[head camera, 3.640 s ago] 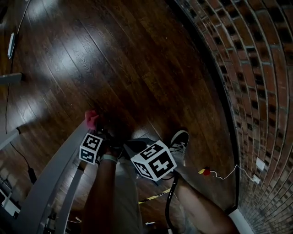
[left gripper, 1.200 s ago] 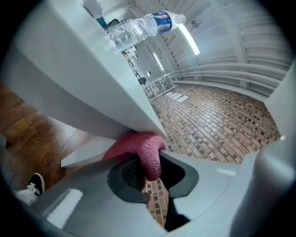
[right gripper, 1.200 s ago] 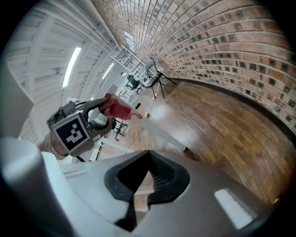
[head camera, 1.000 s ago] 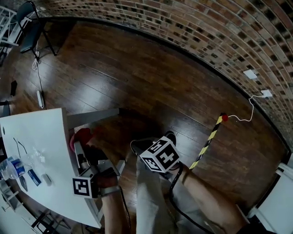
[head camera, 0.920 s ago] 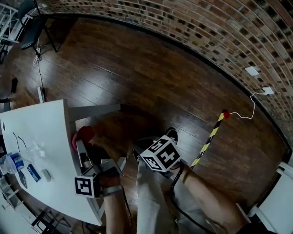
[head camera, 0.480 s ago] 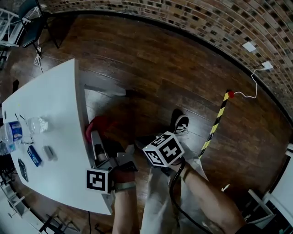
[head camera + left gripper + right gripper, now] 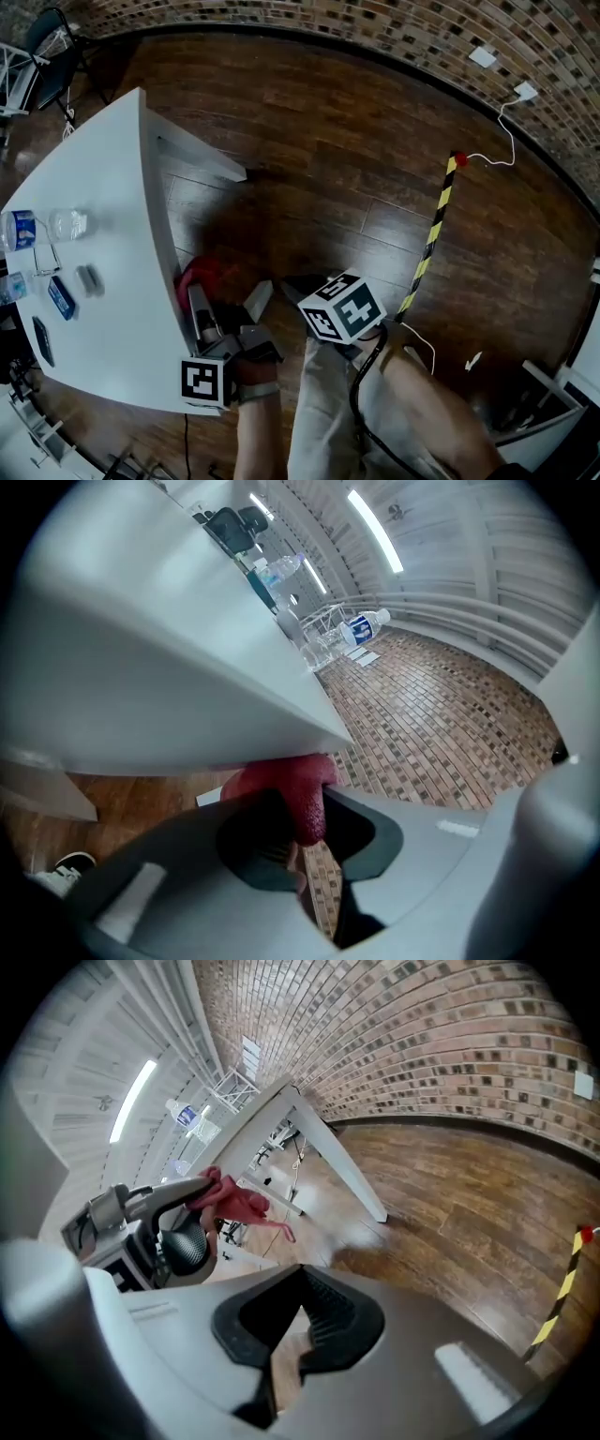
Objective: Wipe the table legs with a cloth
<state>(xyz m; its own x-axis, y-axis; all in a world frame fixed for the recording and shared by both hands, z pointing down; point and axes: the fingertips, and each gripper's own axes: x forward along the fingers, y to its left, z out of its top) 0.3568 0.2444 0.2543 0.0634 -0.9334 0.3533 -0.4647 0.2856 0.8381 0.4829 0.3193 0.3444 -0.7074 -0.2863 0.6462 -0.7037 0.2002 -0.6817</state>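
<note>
- The left gripper [image 7: 305, 806] is clenched on the cloth [image 7: 281, 775]; the jaws stand partly apart with the fabric pinched between their pads.
- The cloth is a deep red, soft, crumpled wad. One thick fold bulges out past the jaw tips and a rounded lobe hangs down between the pads.
- From the right gripper view, the cloth [image 7: 230, 1199] looks loosely bunched at the left gripper's tip, with a thin strand trailing off its lower edge.
- Just above the left gripper's tips runs the underside of the white table [image 7: 94, 234]. The cloth sits right at that edge, and contact cannot be made out.
- The table leg [image 7: 202, 155], white and slanted, is well ahead of the left gripper and clear of the cloth.
- The right gripper [image 7: 300, 1274] is empty, with its jaw tips closed together. It is just to the right of the left gripper, over the dark wood floor [image 7: 356, 141].
- Off to the left gripper's left, bottles [image 7: 19, 230] and small items lie on the tabletop.
- Ahead and to the right of the right gripper, a yellow-and-black striped pole [image 7: 433, 225] lies on the floor, and a brick wall [image 7: 394, 28] stands beyond.
</note>
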